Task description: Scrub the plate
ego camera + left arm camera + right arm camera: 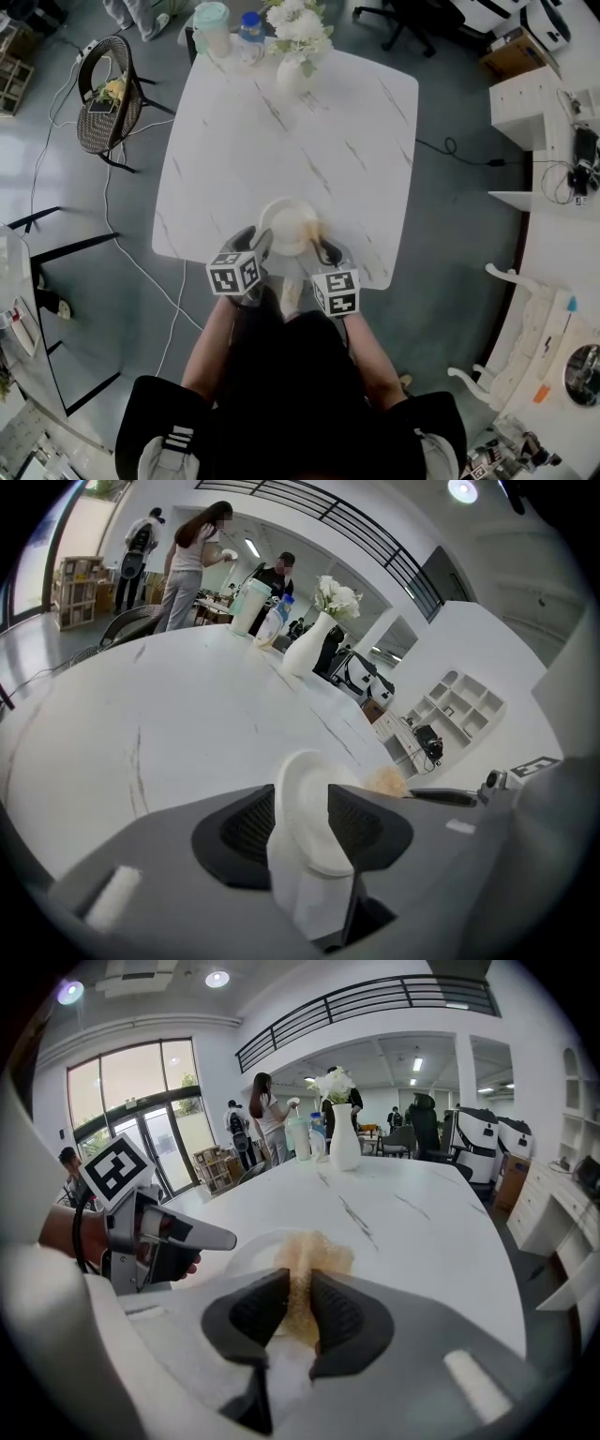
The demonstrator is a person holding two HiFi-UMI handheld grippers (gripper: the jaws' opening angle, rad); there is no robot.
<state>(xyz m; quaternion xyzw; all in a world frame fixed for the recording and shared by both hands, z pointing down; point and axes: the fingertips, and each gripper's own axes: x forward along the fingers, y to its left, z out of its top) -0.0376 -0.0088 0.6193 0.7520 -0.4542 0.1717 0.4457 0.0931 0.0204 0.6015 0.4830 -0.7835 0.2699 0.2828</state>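
At the near edge of the white marble-veined table [281, 122], the round white glazed plate [289, 228] [305, 808] [246, 1247] sits between both grippers. Its rim stands between the wide-open jaws of the left gripper [262, 247] [300, 822], apparently unpinched. The right gripper [323, 251] [298, 1307] is clamped on a tan fibrous scrub pad [314, 1255] [312, 228] over the plate's right side. The plate looks stiff, smooth, probably slippery and breakable. The rim is the sensible hold, pinched firmly, while the soft pad yields.
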